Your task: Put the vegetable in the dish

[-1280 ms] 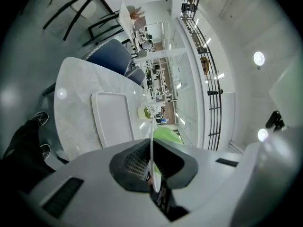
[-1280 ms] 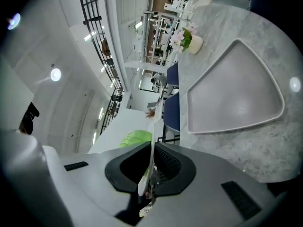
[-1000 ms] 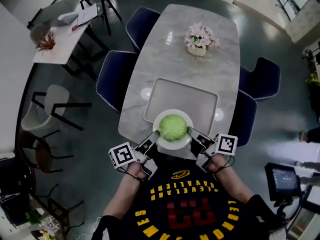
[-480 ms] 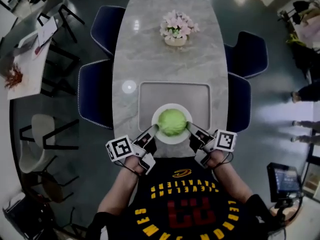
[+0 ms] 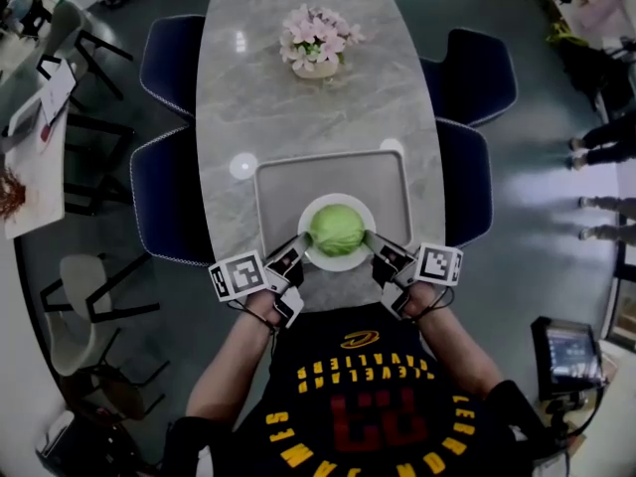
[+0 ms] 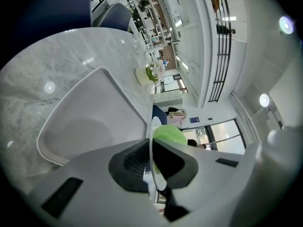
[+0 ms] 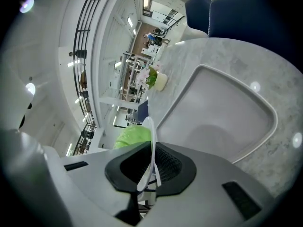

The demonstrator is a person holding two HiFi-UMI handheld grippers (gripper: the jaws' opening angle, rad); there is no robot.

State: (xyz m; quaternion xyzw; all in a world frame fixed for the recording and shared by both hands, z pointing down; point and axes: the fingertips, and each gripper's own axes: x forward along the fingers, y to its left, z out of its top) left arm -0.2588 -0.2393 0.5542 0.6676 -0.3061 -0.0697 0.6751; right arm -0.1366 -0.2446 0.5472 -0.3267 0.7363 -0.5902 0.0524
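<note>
A round green cabbage [image 5: 336, 229] sits in a white dish [image 5: 315, 210] over the near part of a grey tray [image 5: 288, 182]. My left gripper [image 5: 298, 250] is shut on the dish's left rim and my right gripper [image 5: 375, 246] is shut on its right rim. In the left gripper view the thin dish rim [image 6: 151, 138] runs between the dark pads, with the cabbage [image 6: 169, 134] behind it. The right gripper view shows the same: dish rim [image 7: 151, 135] clamped, cabbage [image 7: 132, 137] to its left. The dish casts a shadow on the tray [image 6: 94, 117].
The tray lies on a long marble table [image 5: 298, 107]. A pot of pink flowers [image 5: 316, 40] stands at the far end. Dark blue chairs [image 5: 164, 192] stand along the left side and more chairs [image 5: 467, 68] along the right. The person's torso is at the near edge.
Both grippers have carried the dish with the cabbage a little farther in over the tray. The head view has swung, so the table sits more to the left.
</note>
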